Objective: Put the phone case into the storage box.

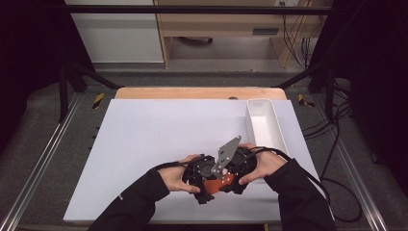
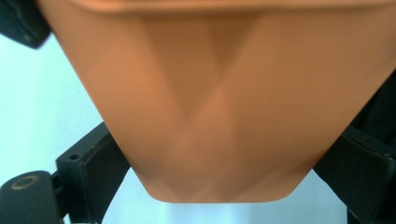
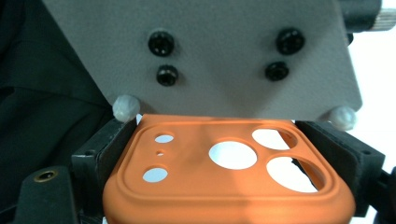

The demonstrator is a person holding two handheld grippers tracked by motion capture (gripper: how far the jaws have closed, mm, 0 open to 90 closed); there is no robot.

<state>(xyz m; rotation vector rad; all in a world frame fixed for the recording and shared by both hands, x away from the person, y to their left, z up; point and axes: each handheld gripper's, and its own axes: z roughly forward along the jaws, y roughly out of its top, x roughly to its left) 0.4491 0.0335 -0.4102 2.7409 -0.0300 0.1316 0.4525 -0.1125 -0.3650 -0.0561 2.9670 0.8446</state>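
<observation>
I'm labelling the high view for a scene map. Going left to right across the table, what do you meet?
Person's left hand → orange phone case held between the two black grippers → person's right hand → long white plastic tray near the table's right edge.

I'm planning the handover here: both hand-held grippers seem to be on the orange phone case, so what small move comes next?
Probably open one, likely the left hand-held gripper: the orange silicone phone case sits clamped between the right hand-held gripper jaws too.

Lab, black frame [image 1: 192, 8], cables [image 1: 337, 144]
</observation>
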